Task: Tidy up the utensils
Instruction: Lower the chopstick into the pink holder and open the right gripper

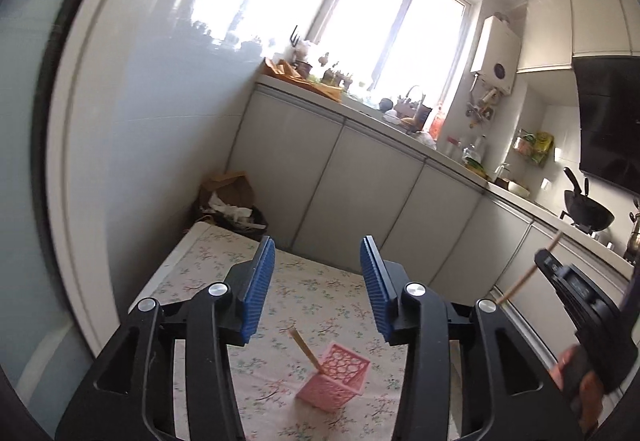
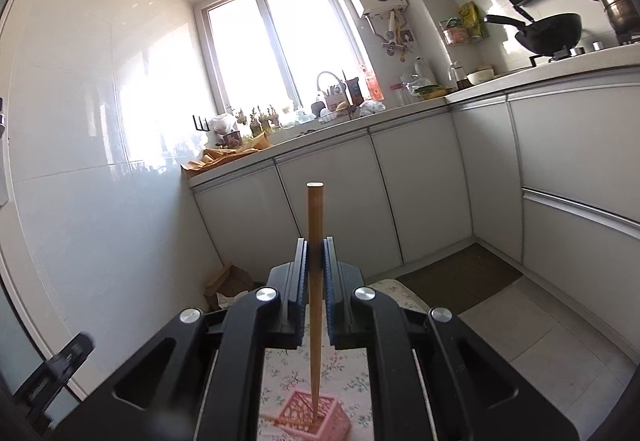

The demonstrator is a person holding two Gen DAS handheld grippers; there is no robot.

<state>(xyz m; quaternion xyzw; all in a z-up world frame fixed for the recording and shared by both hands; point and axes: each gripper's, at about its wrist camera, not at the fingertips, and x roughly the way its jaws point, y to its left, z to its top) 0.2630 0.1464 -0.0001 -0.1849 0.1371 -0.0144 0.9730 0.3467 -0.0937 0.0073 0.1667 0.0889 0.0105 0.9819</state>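
A pink lattice basket point(image 1: 335, 373) stands on the floral tablecloth point(image 1: 304, 293), with one wooden chopstick point(image 1: 305, 349) leaning out of it. My left gripper point(image 1: 317, 265) is open and empty, above and behind the basket. My right gripper point(image 2: 316, 257) is shut on a second wooden chopstick point(image 2: 315, 225), held upright with its thin end down in the pink basket point(image 2: 308, 419). The right gripper point(image 1: 560, 273) with its chopstick point(image 1: 528, 273) also shows at the right edge of the left wrist view.
Grey kitchen cabinets point(image 2: 416, 185) run under a cluttered counter point(image 2: 360, 117) below the window. A black wok point(image 2: 548, 33) sits on the stove at the right. A bin with paper bags point(image 1: 232, 201) stands by the table's far left corner.
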